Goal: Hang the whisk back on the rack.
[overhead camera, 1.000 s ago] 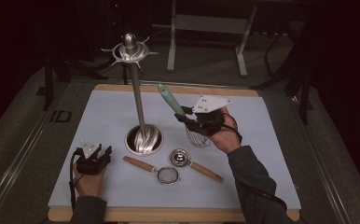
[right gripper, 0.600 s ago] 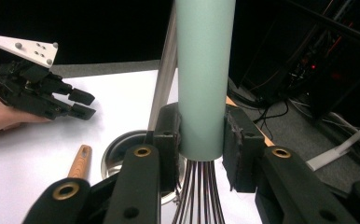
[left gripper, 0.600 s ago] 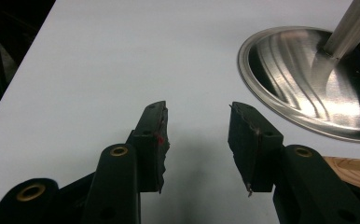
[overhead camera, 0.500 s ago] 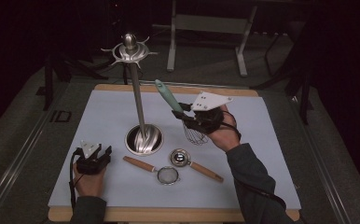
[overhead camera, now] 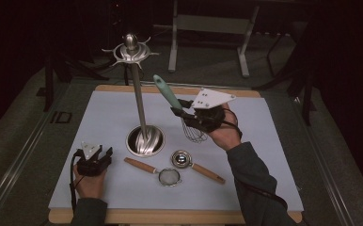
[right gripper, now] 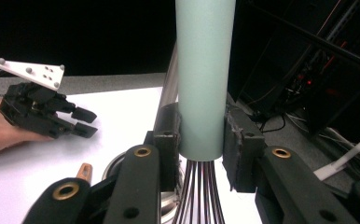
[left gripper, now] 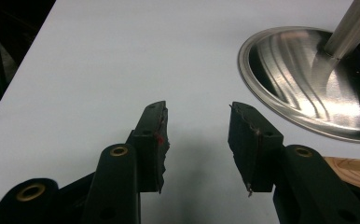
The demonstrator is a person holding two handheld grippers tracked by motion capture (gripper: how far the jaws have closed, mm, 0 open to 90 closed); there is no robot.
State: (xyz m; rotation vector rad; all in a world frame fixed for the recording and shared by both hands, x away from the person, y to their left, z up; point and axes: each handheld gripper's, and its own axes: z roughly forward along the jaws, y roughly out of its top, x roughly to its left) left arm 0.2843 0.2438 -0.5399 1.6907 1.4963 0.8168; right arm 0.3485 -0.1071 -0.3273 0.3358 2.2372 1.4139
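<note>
Jaws of my left gripper (left gripper: pixel 197 140) gape over bare white mat (overhead camera: pixel 109 117) near the front edge. Farther out, my right gripper (right gripper: pixel 201 140) clamps the whisk (overhead camera: pixel 172 101) by its mint handle — lifted, tilted, beside the steel stand (overhead camera: pixel 144 139).

**A recording lab, not a kitchen**

The table (overhead camera: pixel 264 141) is a plain wooden board under a pale sheet, set on a grey floor in a dark room. Behind it stand bare metal frames (overhead camera: pixel 208 28) and black stand legs, and the right gripper view catches tangled cables (right gripper: pixel 304 88) with small red lights beside dark equipment. The kitchen tools are laid out as props: a stand (overhead camera: pixel 137 94), a whisk (overhead camera: pixel 179 108), a strainer (overhead camera: pixel 163 174). Each hand carries a gripper with a marker plate (overhead camera: pixel 211 98).
</note>
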